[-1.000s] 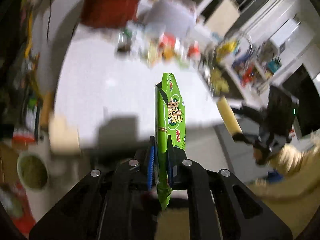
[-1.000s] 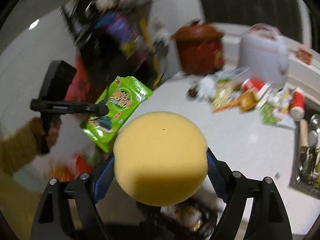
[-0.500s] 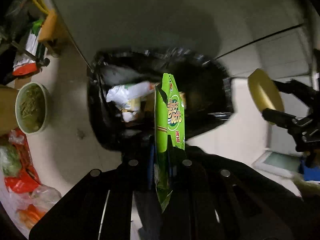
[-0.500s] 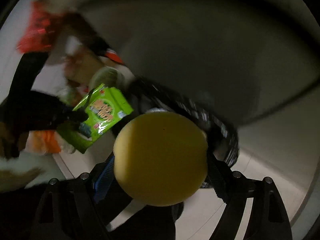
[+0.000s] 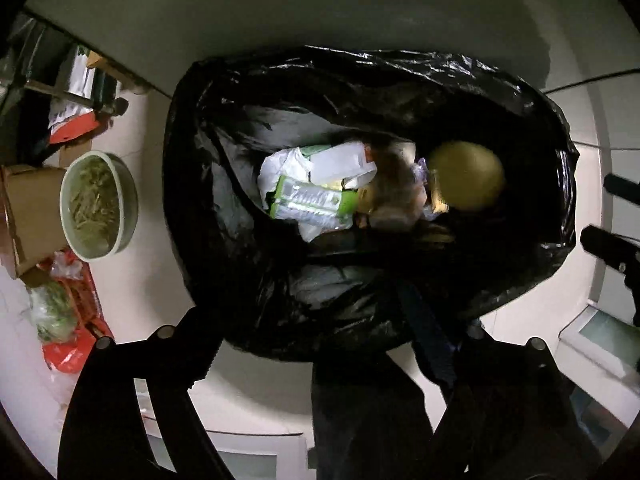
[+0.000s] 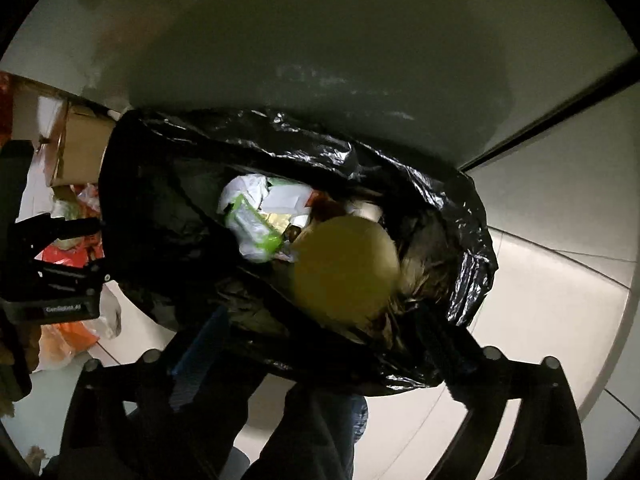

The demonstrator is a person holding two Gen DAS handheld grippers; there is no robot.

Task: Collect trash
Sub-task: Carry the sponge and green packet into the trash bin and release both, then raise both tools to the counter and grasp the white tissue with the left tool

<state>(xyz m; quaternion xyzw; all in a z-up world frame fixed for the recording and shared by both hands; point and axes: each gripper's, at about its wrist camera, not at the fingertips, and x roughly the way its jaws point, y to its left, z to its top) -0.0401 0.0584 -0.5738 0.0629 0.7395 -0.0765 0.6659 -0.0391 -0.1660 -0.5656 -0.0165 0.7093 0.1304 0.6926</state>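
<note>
Right wrist: both grippers' fingers wide, empty; green wrapper's [image 6: 256, 229] print blurred, seemingly unreadable.

I count one black bag [image 5: 280, 288], one yellow sponge [image 5: 466, 174], one green wrapper [image 5: 312, 202], one bowl [image 5: 98, 205], one cardboard box [image 5: 32, 216], two grippers.
</note>
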